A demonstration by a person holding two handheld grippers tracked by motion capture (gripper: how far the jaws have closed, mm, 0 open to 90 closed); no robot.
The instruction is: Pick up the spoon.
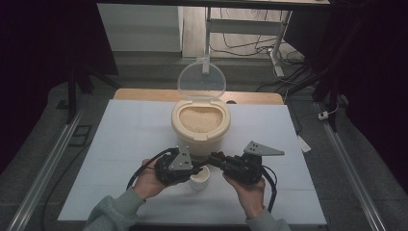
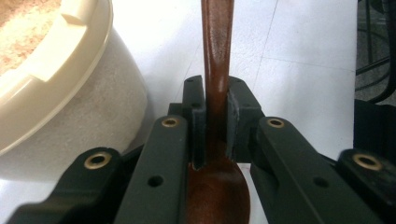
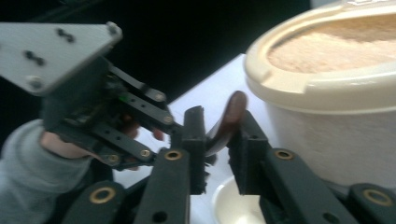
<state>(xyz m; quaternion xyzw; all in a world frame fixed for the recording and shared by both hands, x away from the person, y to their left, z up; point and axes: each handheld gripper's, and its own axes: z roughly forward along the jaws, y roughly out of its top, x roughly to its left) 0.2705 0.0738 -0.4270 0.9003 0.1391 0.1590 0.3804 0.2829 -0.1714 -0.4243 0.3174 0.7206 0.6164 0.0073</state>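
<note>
A brown wooden spoon (image 2: 217, 46) runs between both grippers, just in front of a cream container (image 1: 200, 126) full of rice. My left gripper (image 2: 216, 88) is shut on the spoon's neck, with the bowl at the near end and the handle pointing away. In the high view this left gripper (image 1: 199, 166) sits over a small white cup (image 1: 199, 180). My right gripper (image 3: 219, 123) faces it from the right and is shut on the tip of the spoon's handle (image 3: 231, 114). From above, the right gripper (image 1: 215, 157) stands close to the container's front wall.
The container's clear lid (image 1: 201, 81) stands open at the back. A white sheet (image 1: 125, 144) covers the table, and the wooden tabletop (image 1: 144, 94) shows beyond it. Cables trail from both grippers toward the person. Desk legs and wires lie on the floor behind.
</note>
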